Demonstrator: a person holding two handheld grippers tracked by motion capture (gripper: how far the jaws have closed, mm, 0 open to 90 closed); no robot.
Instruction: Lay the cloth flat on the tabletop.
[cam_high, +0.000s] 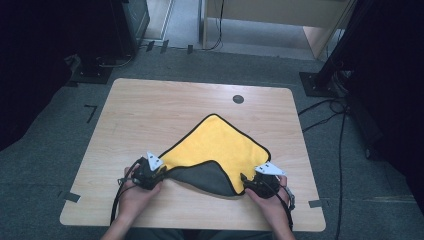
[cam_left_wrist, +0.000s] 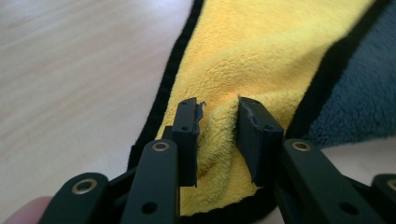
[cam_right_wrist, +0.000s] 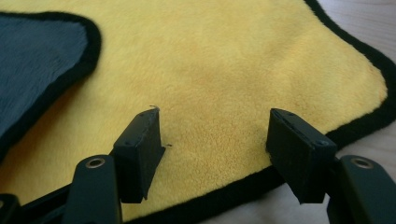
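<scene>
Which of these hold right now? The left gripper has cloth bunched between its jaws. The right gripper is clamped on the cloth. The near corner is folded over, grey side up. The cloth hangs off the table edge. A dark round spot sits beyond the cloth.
1. True: the left gripper has a ridge of the yellow cloth bunched between its jaws.
2. False: the right gripper stands open above flat cloth.
3. True: the grey flap lies turned over.
4. False: the cloth lies wholly on the table.
5. True: the round spot sits past its far corner.

Left claw nearly closed, right claw spread wide
</scene>
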